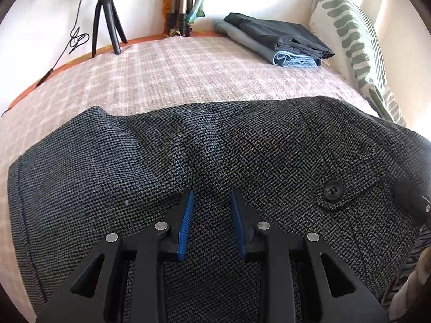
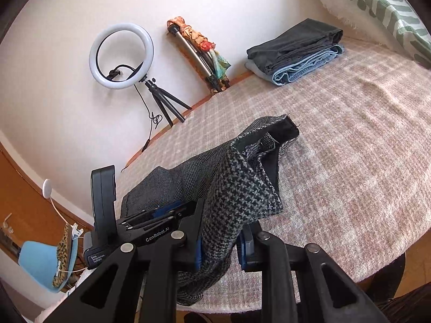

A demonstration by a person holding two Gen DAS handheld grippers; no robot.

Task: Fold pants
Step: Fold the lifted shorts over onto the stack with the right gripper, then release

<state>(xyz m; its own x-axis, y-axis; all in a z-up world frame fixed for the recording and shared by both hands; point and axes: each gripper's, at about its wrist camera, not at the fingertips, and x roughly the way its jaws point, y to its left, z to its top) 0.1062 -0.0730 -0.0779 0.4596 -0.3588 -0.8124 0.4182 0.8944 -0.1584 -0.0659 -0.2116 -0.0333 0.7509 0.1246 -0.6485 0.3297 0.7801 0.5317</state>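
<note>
One pair of dark houndstooth pants [image 1: 188,156] lies spread across a bed covered by a pink checked blanket [image 1: 175,75]. One stack of three folded garments [image 1: 280,40] sits at the far side, beside one green-patterned pillow [image 1: 350,32]. The left claw [image 1: 212,223] hovers over the pants, its blue pads slightly apart, gripping nothing. The right claw [image 2: 218,245] is clamped on a lifted fold of the pants' waistband.
</note>
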